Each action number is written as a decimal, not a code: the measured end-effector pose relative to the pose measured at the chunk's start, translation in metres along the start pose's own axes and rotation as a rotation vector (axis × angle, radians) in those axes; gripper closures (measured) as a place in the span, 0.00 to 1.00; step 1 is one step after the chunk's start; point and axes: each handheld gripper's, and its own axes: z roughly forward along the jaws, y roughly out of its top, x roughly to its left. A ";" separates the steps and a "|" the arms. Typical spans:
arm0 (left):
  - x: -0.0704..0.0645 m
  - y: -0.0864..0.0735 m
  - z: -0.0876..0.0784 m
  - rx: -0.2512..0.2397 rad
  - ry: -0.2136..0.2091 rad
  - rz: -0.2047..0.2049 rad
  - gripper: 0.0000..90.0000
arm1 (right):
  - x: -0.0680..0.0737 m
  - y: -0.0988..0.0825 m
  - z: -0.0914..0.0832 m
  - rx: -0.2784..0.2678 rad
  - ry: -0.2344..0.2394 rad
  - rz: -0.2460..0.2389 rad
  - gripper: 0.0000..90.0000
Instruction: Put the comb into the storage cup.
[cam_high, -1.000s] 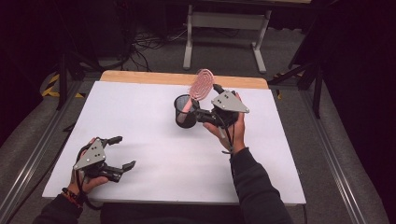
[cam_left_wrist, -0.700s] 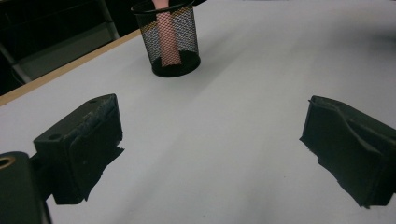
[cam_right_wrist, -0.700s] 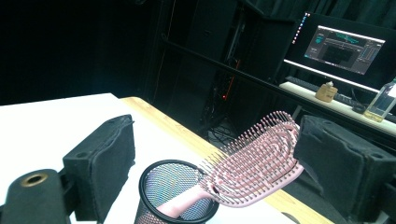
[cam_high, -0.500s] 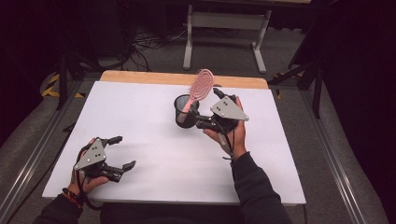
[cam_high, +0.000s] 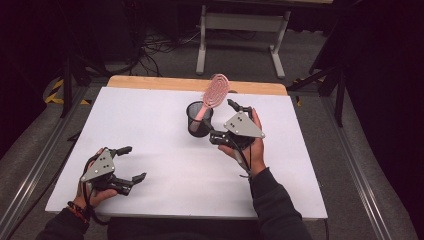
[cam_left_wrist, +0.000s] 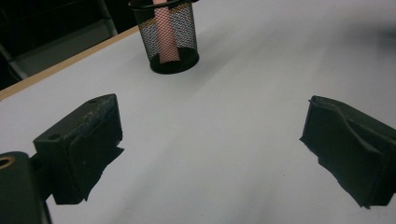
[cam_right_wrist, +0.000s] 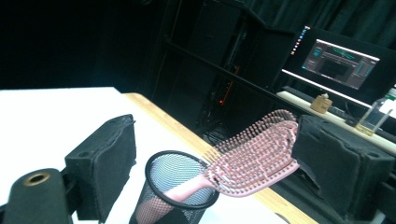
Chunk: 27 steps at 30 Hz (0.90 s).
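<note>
High view | pink hairbrush (cam_high: 215, 95) stood in mesh cup (cam_high: 199, 120) | right tool (cam_high: 226, 122) held wide just beside cup, nothing gripped | left tool (cam_high: 131, 163) wide, well apart from cup

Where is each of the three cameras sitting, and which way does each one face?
High view: above the person's side, looking forward and down on the white table; both forearms, left gripper, right gripper.
Left gripper view: low over the table, between its open jaws toward the mesh cup.
Right gripper view: level, jaws flanking the pink hairbrush.
All three share cup and brush.
</note>
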 end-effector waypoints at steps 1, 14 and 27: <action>0.000 0.000 0.000 0.000 0.001 0.000 0.06 | 0.002 -0.001 0.000 0.004 -0.002 -0.011 0.15; 0.000 -0.001 0.001 0.006 -0.002 0.003 0.06 | 0.011 -0.012 -0.004 0.033 0.011 -0.034 0.15; -0.002 0.000 0.001 0.007 -0.005 0.012 0.06 | 0.011 -0.014 -0.018 0.042 0.027 -0.050 0.15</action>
